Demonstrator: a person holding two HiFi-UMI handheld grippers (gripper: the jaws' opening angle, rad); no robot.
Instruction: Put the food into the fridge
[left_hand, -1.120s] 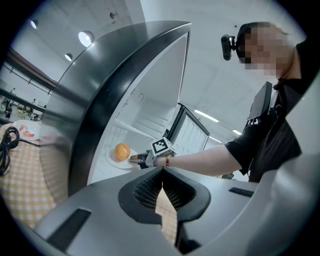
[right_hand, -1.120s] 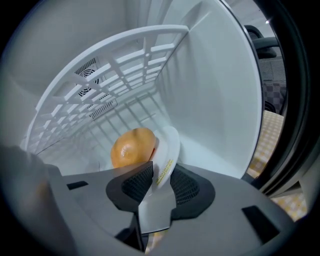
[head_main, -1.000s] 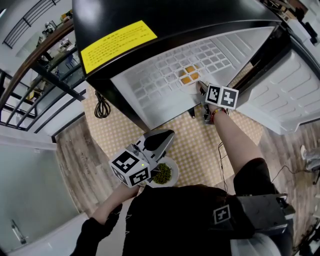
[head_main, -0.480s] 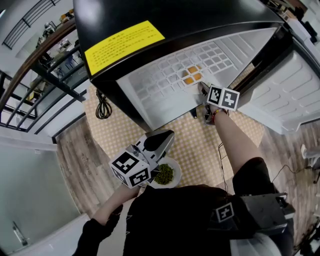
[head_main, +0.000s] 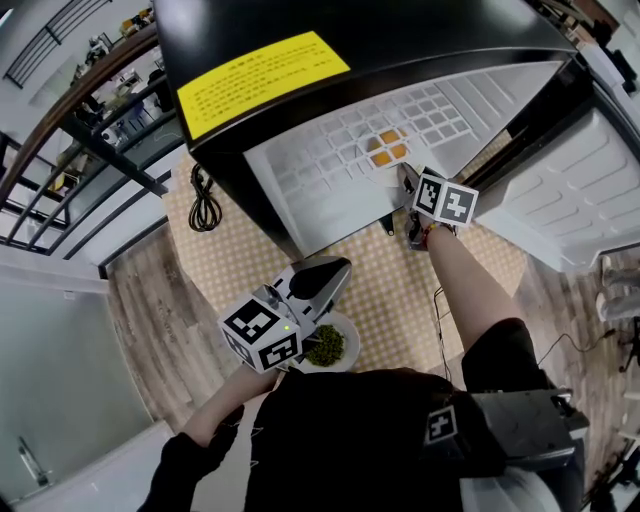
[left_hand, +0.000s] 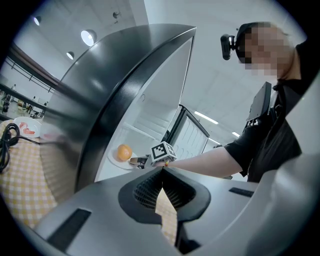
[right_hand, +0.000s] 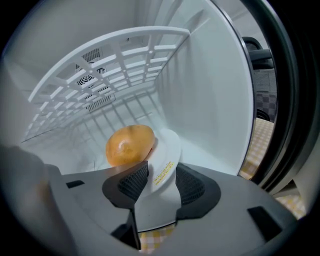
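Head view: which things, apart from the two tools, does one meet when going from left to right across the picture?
black cable → green food on a plate → orange food inside the fridge → open fridge door

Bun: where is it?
Head view, upper middle: bun on a plate in the fridge, under a grid shelf, before the right hand-held gripper, whose jaws have just been opening around the plate's rim.
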